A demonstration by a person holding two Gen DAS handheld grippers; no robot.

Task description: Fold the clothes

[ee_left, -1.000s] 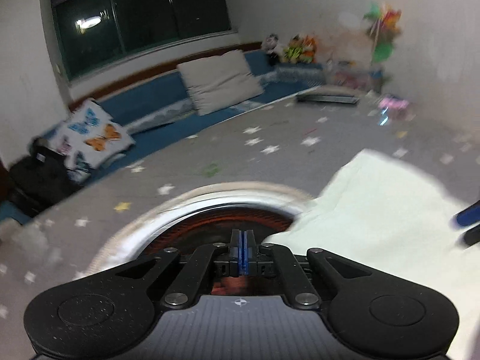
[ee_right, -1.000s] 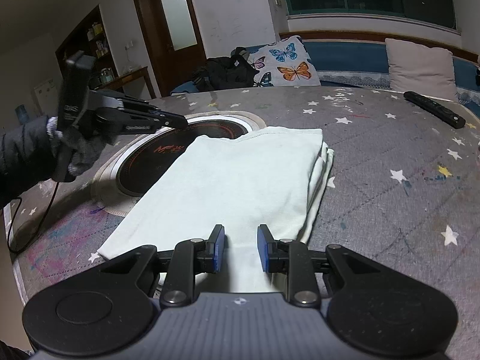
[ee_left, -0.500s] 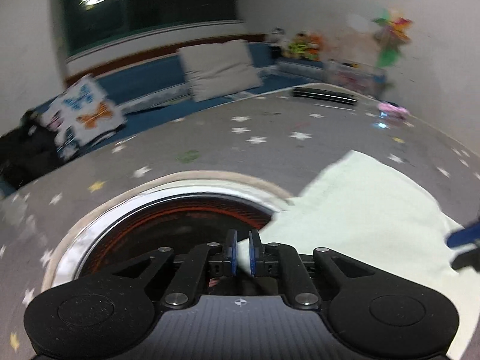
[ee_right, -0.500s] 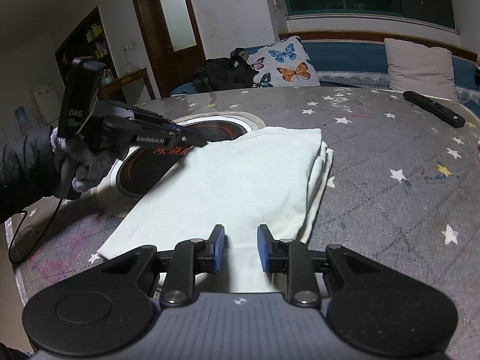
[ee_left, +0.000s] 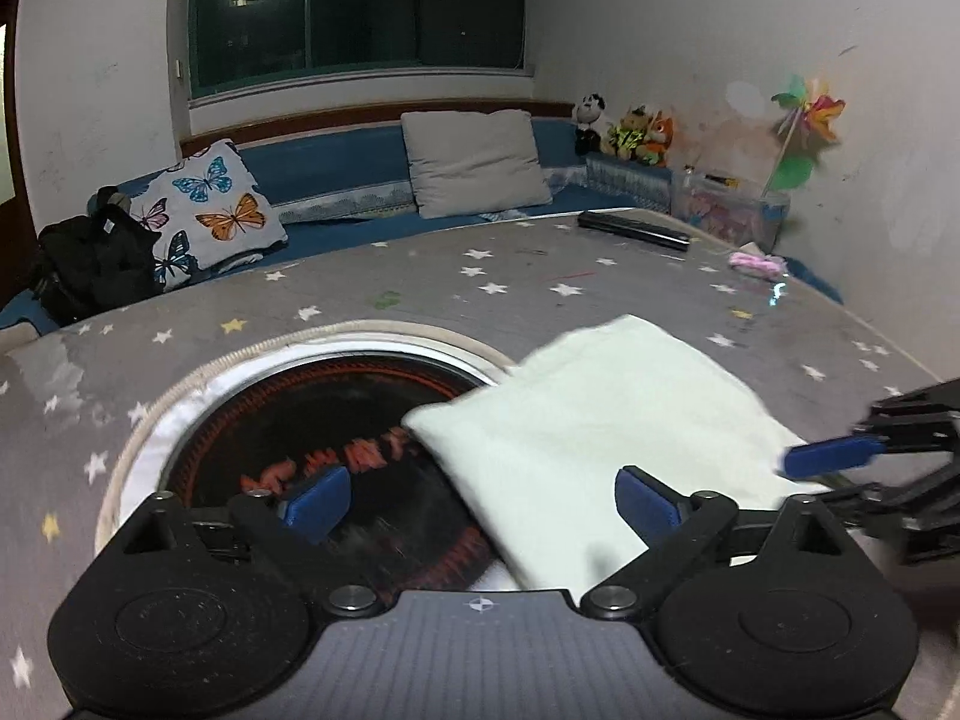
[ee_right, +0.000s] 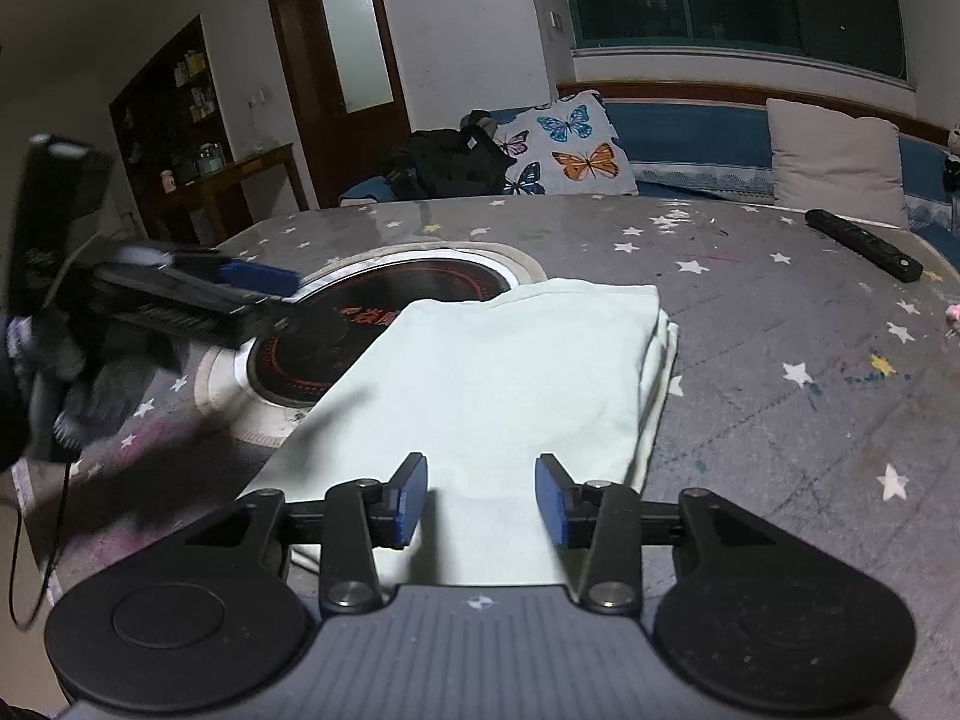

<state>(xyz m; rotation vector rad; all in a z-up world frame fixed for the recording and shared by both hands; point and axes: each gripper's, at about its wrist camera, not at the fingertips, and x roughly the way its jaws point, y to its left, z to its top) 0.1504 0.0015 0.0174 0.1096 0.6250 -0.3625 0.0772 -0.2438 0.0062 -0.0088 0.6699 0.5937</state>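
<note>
A pale green folded garment (ee_right: 510, 384) lies flat on the grey star-patterned table, its left part over the round black cooktop (ee_right: 384, 312). In the left wrist view the same garment (ee_left: 600, 420) fills the right middle. My left gripper (ee_left: 480, 498) is open wide, hovering above the garment's left corner with nothing between its blue pads. My right gripper (ee_right: 483, 501) is open over the garment's near edge, also holding nothing. The left gripper (ee_right: 264, 294), held in a gloved hand, shows in the right wrist view at the left. The right gripper's blue fingertips (ee_left: 834, 459) show at the right of the left wrist view.
A black remote (ee_right: 864, 243) lies at the table's far right. A small pink object (ee_left: 756, 264) sits near the far edge. Beyond the table runs a blue bench with a butterfly cushion (ee_left: 204, 216), a grey pillow (ee_left: 474, 162) and a black bag (ee_left: 90, 264).
My left gripper went from shut to nearly shut on the garment's corner to wide open, letting the cloth go. The right gripper opened wider. The garment stayed flat.
</note>
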